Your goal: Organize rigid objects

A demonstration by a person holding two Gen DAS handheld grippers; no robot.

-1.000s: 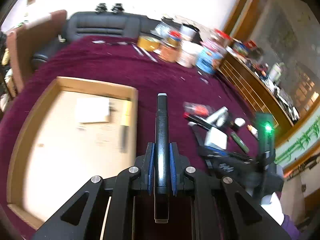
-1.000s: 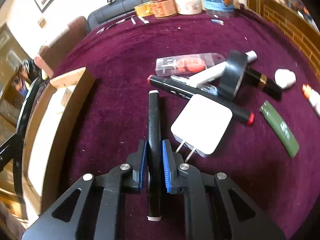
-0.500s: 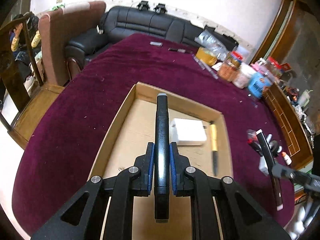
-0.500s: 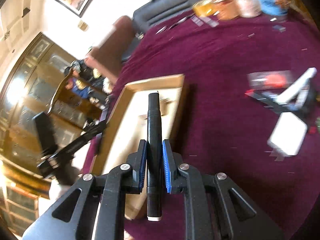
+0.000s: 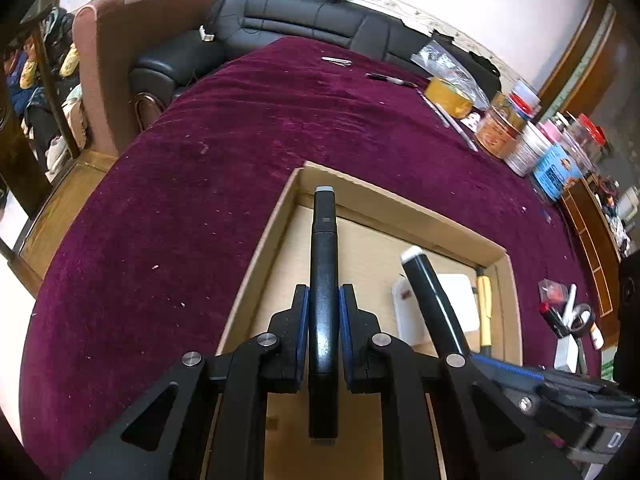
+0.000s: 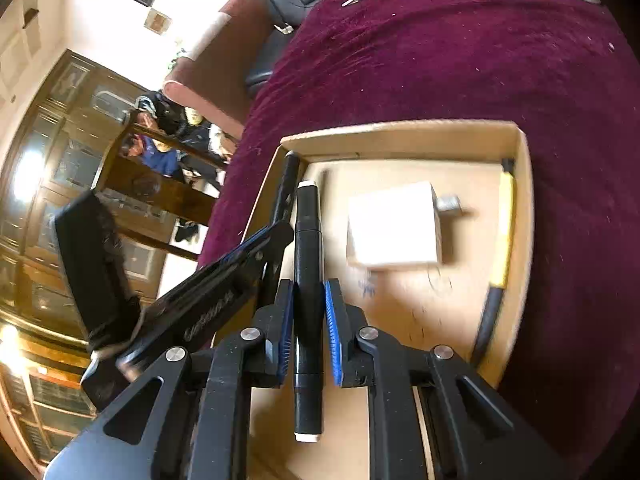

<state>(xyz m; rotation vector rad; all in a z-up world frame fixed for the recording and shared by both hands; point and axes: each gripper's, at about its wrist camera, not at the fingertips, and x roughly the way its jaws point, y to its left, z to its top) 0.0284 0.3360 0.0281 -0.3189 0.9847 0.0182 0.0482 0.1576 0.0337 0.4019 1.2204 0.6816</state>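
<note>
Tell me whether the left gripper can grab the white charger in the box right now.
Probably not: the left gripper is shut on a black marker, and the right gripper's marker crosses over the white charger.

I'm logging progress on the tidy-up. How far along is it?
Done: a white charger and a yellow-handled tool lie in the cardboard box. In hand: each gripper, left and right, holds a black marker over the box. Left: a cluster of small items still sits on the cloth beside the box.
</note>
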